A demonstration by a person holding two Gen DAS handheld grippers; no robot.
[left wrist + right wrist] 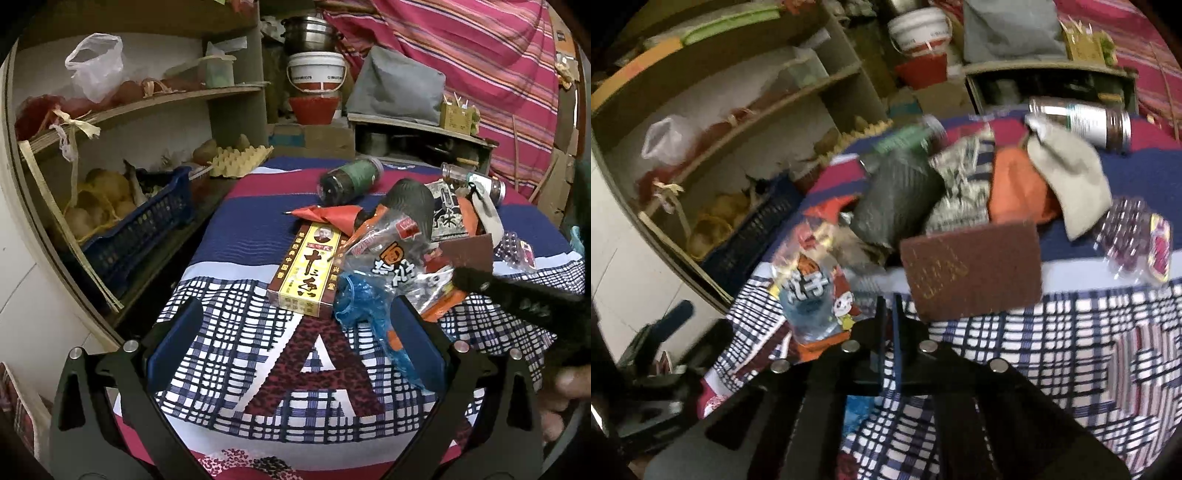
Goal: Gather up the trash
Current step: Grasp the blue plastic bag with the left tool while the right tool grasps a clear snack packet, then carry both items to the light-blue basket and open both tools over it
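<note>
A heap of trash lies on the patterned cloth (pixel 310 365): a yellow and brown carton (pixel 306 273), a clear printed snack bag (pixel 388 266), a blue plastic scrap (pixel 354 299), a dark jar (pixel 349 181) on its side, a dark lumpy bag (pixel 897 199). My left gripper (pixel 295 332) is open and empty just in front of the carton. My right gripper (pixel 889 314) is shut on the corner of a brown scouring pad (pixel 971 269) and holds it up over the heap; it also shows in the left wrist view (pixel 469 254).
Wooden shelves (pixel 147 103) stand at the left with a blue crate (pixel 140 232) and an egg tray (pixel 240 158). A metal can (pixel 1086 122), a grey cloth (pixel 1071 177) and a blister pack (pixel 1126 236) lie at the right. Buckets (pixel 317 77) stand behind.
</note>
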